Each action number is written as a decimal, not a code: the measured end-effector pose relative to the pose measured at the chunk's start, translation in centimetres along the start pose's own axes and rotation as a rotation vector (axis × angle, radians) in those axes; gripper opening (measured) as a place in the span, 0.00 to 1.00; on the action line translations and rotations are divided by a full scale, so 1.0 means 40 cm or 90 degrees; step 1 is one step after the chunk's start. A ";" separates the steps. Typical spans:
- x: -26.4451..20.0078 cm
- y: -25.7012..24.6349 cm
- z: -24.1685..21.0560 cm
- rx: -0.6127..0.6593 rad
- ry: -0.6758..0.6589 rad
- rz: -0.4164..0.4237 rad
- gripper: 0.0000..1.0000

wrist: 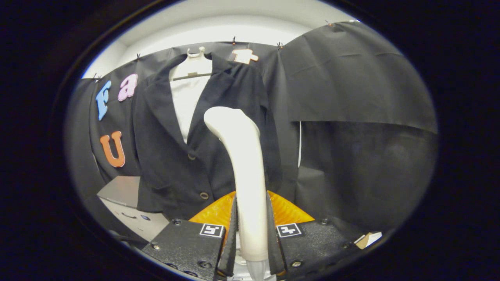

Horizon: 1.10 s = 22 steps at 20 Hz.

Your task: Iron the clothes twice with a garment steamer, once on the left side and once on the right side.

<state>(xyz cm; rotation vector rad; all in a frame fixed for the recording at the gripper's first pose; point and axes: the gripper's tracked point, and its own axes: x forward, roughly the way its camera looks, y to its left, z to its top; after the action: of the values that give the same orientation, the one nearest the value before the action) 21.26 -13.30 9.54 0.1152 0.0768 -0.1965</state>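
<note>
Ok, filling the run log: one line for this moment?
gripper: shut on steamer handle | steamer head at black jacket, right of buttons | jacket on white hanger

Black cloth [351,86] draped across the back from nine o'clock round to three, creased and folded over at two o'clock. Small clips [279,45] along its top edge at twelve. White wall [218,23] above, brightly lit. White hanger [194,64] at eleven o'clock, hooked up near the clips. Grey box [121,191] at eight o'clock, pale on the front face, with a dark mark there. Small tan and white scrap [367,239] at four o'clock, too small to identify.
</note>
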 end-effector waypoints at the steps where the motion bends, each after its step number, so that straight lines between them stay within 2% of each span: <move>1: 0.018 0.001 0.023 -0.003 -0.004 0.004 0.36; 7: 0.113 0.040 0.084 -0.022 -0.011 0.019 0.36; 11: 0.146 0.056 0.069 -0.040 -0.009 0.004 0.36; 22: 0.140 0.071 -0.008 -0.069 0.007 -0.019 0.36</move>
<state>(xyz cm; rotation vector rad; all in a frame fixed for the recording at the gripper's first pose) 27.29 -11.57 9.04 0.0065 0.0996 -0.2213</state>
